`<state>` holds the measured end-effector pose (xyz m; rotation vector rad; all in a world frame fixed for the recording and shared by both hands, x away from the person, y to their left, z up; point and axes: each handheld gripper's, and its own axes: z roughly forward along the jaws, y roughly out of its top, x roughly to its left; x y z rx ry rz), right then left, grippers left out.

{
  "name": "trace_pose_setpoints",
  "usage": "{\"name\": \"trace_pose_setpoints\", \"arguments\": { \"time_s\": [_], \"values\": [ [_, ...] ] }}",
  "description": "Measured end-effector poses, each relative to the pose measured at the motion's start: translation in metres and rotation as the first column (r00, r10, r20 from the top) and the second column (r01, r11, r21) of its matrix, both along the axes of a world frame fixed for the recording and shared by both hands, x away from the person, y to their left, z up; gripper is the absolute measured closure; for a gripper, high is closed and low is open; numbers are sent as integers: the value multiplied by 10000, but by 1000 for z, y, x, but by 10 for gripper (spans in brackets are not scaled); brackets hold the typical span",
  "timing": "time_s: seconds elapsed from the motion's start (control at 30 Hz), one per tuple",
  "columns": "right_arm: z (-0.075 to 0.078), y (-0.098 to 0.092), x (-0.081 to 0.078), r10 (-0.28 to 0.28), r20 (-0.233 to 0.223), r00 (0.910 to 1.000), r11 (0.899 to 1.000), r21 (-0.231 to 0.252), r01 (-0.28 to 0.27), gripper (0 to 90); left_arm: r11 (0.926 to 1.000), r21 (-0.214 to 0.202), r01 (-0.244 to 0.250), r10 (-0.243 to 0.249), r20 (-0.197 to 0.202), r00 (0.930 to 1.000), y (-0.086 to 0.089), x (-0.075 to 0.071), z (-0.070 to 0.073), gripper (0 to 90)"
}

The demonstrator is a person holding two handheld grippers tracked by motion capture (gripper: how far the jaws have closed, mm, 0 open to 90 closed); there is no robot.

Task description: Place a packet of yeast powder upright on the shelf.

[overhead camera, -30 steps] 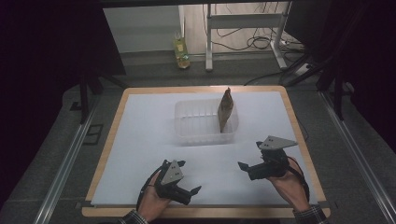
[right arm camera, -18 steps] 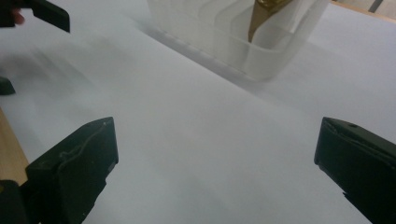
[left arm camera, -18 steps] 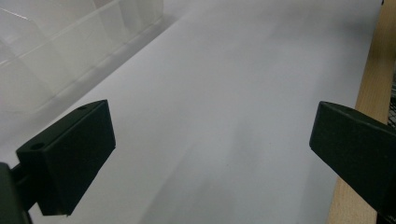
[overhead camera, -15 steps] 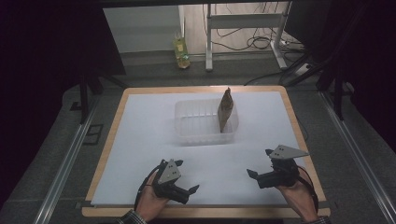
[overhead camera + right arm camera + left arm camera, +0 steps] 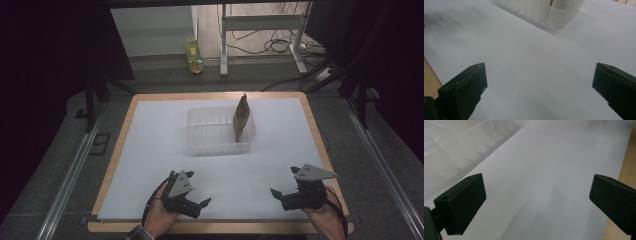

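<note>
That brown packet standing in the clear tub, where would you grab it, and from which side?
Probably by its narrow top end, coming straight down from above. The brown packet stands upright against the right wall of the clear tub, its top poking above the rim, while the walls block a sideways approach lower down.

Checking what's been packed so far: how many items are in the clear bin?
1. A brown pouch stands on edge at the right end of the bin; the rest of the bin looks bare through its clear walls.
</note>
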<state>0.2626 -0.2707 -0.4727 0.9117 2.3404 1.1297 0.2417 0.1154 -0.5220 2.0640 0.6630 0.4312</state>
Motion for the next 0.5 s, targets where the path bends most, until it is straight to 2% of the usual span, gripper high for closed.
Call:
{"name": "trace_pose_setpoints", "arguments": {
  "time_s": [0.5],
  "values": [
    [-18,-17,-15,-356,-37,9994,9976,-603,353,0,9997,243,95,-96,30,9999,-3,0,-3,6]
  ]
}}
